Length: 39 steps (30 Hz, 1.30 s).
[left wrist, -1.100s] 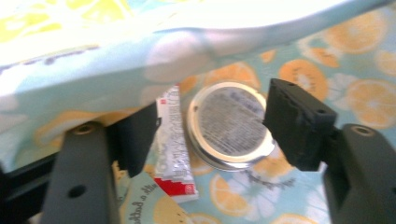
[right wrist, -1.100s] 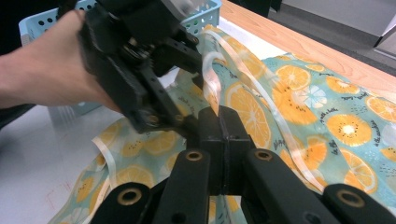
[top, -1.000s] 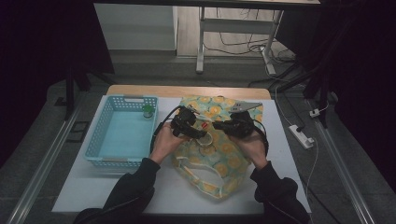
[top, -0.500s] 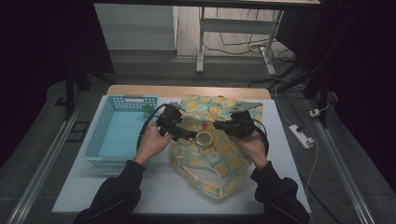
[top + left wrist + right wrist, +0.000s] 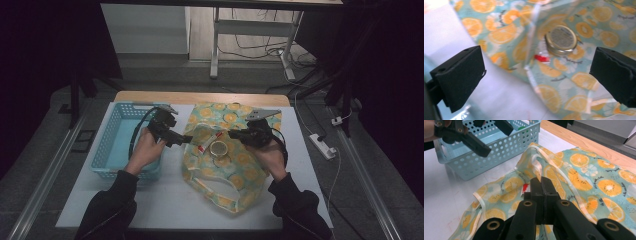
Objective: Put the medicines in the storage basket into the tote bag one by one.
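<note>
Compared with a second ago, the left gripper (image 5: 186, 139) has drawn away from the middle of the orange-print bag (image 5: 235, 180) toward the blue basket (image 5: 114, 150), and its jaws have just been opening; they now stand wide apart with nothing between them, hovering just off the bag's left edge. Where that gripper was, a round gold-lidded jar (image 5: 218, 148) now lies uncovered inside the clear bag, with a small red tag (image 5: 201, 148) beside it. From left to right: the basket sits at the table's left, its near wall close to the person's left hand; a strip of bare white table (image 5: 165, 195) separates basket and bag, giving the left gripper room. In the left gripper view the jar (image 5: 561, 40) sits ahead between the black pads (image 5: 461, 75). The right gripper (image 5: 236, 135) has kept its place, jaws clenched on the bag's rim just right of the jar; in the right gripper view its closed tips (image 5: 542, 185) pinch the printed film. Bare table lies right of the bag.
</note>
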{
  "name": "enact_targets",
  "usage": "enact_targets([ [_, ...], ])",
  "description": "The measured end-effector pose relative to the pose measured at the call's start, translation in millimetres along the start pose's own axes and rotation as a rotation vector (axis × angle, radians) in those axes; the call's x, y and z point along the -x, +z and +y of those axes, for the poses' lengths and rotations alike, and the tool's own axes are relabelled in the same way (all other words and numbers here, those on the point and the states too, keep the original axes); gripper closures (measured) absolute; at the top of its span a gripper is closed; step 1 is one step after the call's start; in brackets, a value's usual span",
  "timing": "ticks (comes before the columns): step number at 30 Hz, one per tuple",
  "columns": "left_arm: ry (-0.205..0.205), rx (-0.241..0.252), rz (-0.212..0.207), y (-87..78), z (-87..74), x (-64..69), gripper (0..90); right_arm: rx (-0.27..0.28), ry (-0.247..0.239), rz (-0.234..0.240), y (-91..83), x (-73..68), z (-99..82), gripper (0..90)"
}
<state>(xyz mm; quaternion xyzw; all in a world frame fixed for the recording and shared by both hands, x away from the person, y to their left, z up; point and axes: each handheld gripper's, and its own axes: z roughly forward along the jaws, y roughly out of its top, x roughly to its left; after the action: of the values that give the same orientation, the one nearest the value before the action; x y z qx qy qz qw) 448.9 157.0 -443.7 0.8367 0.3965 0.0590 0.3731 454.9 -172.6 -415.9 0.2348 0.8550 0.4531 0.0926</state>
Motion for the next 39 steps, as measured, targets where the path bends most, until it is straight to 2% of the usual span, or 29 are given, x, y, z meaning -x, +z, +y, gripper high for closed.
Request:
enact_targets([
  [4, -0.027, 0.011, 0.022, -8.6, -5.4, -13.2, 0.1, 0.0, 0.001, 0.001, 0.3, 0.0, -0.1, 90.0],
  [7, -0.047, 0.01, 0.01, -13.2, -8.9, -24.9, 0.1, -0.001, 0.001, 0.001, 0.1, 0.3, -0.2, 90.0],
  [8, -0.042, 0.014, 0.021, -14.6, -9.8, -28.3, 0.1, 0.0, 0.001, 0.001, 0.2, 0.4, -0.2, 90.0],
  [9, -0.028, 0.015, 0.054, -17.7, -11.5, -34.6, 0.1, 0.0, 0.002, 0.001, 0.2, 0.5, -0.3, 90.0],
  [11, -0.029, 0.017, 0.067, -19.4, -12.3, -37.8, 0.1, 0.0, 0.002, 0.001, 0.4, 0.4, -0.3, 90.0],
  [19, -0.081, 0.035, 0.145, -27.1, -17.0, -65.1, 0.5, -0.003, -0.001, 0.002, 1.0, 0.5, -0.5, 90.0],
  [28, -0.087, 0.041, 0.202, -28.0, -15.1, -85.3, 0.6, -0.004, -0.002, 0.002, 1.1, 0.4, -0.4, 90.0],
  [29, -0.095, 0.041, 0.215, -27.1, -14.4, -90.3, 0.6, -0.004, -0.002, 0.002, 1.0, 0.4, -0.4, 90.0],
  [33, -0.118, 0.041, 0.223, -25.0, -14.0, -97.7, 0.2, -0.004, -0.002, 0.002, 0.9, 0.4, -0.4, 90.0],
  [39, -0.156, 0.001, 0.248, -16.5, -13.0, -110.7, 0.1, -0.006, -0.001, 0.003, 1.3, 0.6, -0.6, 90.0],
])
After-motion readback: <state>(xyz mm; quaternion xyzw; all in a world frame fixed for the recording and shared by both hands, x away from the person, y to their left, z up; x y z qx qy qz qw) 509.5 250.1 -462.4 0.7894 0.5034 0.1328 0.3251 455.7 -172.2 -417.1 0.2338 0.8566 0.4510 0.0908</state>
